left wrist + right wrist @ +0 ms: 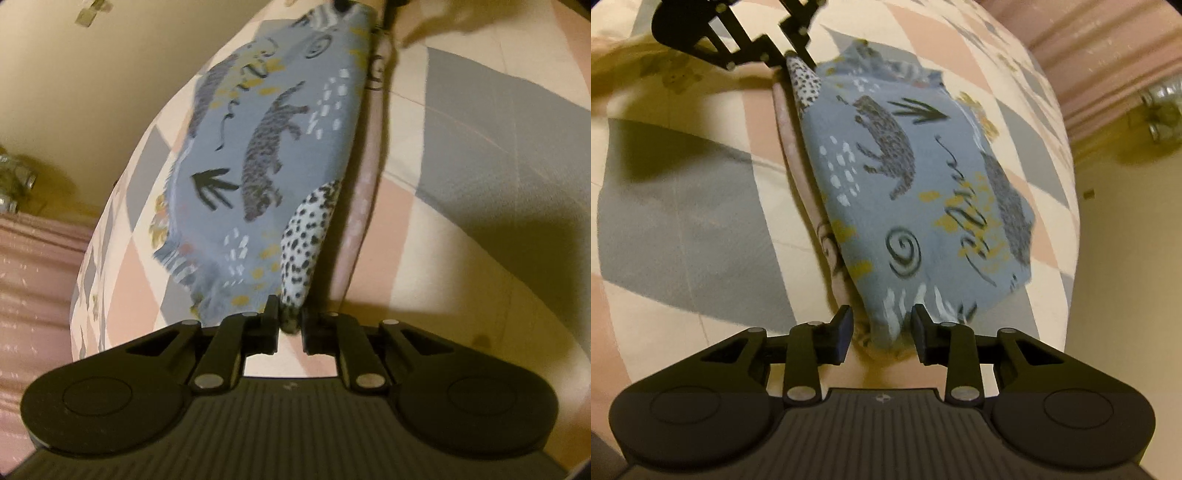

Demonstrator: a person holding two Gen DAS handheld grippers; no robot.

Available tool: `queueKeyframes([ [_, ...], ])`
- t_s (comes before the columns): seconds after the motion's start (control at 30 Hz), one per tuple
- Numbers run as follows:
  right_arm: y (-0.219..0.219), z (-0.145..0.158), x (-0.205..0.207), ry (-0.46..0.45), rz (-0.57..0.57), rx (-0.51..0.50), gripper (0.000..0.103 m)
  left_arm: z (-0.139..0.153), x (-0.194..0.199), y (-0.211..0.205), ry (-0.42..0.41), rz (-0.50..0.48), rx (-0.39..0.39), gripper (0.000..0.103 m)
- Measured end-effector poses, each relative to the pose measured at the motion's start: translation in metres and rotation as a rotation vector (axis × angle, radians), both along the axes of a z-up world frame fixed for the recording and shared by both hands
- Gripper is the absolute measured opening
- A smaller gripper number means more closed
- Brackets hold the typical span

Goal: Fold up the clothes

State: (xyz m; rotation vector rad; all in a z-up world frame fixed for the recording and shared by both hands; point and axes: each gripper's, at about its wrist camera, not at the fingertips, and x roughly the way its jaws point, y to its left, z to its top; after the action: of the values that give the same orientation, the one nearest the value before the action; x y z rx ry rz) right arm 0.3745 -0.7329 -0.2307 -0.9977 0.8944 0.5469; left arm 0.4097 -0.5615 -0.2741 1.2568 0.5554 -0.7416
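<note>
A blue garment (266,155) printed with leopards and black script lies stretched over the bed, with a pink layer (364,206) showing under its long edge. My left gripper (290,322) is shut on the spotted corner of the garment. It shows again at the top of the right wrist view as the left gripper (792,55), still holding that corner. My right gripper (881,332) grips the opposite corner of the garment (916,184). Its jaws stand wider apart, and a thick bunch of cloth fills the gap. The edge between the two grippers runs straight.
The bed cover (461,122) has cream, pink and grey checks. A pink curtain or valance (40,280) hangs at the left beside a cream wall (92,92). Metal pipe fittings (16,184) sit by the wall. The bed's edge drops off at the far side (1067,221).
</note>
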Motion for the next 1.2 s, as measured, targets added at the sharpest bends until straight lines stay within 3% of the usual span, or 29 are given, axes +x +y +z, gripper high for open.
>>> queueKeyframes([
  [0.17, -0.021, 0.014, -0.003, 0.024, -0.135, 0.091, 0.029, 0.021, -0.001, 0.023, 0.053, 0.127, -0.072, 0.01],
  [0.33, -0.023, 0.039, 0.012, 0.002, -0.263, 0.302, 0.027, 0.054, 0.007, 0.037, 0.103, 0.308, -0.287, 0.011],
  [0.5, -0.006, 0.038, 0.042, 0.018, -0.301, 0.424, 0.027, 0.056, 0.021, 0.019, 0.148, 0.342, -0.379, 0.011],
  [0.6, -0.009, 0.024, 0.05, 0.068, -0.342, 0.43, 0.027, 0.039, 0.025, 0.005, 0.204, 0.347, -0.347, 0.011],
  [0.7, -0.017, 0.01, 0.048, 0.136, -0.355, 0.404, 0.027, 0.02, 0.023, -0.001, 0.216, 0.305, -0.266, 0.01],
  [0.97, -0.035, 0.027, 0.044, 0.104, -0.442, 0.472, 0.027, 0.052, 0.028, 0.005, 0.185, 0.376, -0.378, 0.014],
  [1.03, -0.035, 0.02, 0.048, 0.129, -0.466, 0.481, 0.027, 0.052, 0.033, -0.002, 0.198, 0.373, -0.38, 0.016],
  [1.13, -0.038, 0.013, 0.056, 0.171, -0.499, 0.469, 0.026, 0.04, 0.046, -0.012, 0.298, 0.391, -0.319, 0.019],
  [1.2, -0.042, 0.025, 0.06, 0.143, -0.511, 0.501, 0.025, 0.047, 0.052, -0.012, 0.286, 0.398, -0.346, 0.02],
])
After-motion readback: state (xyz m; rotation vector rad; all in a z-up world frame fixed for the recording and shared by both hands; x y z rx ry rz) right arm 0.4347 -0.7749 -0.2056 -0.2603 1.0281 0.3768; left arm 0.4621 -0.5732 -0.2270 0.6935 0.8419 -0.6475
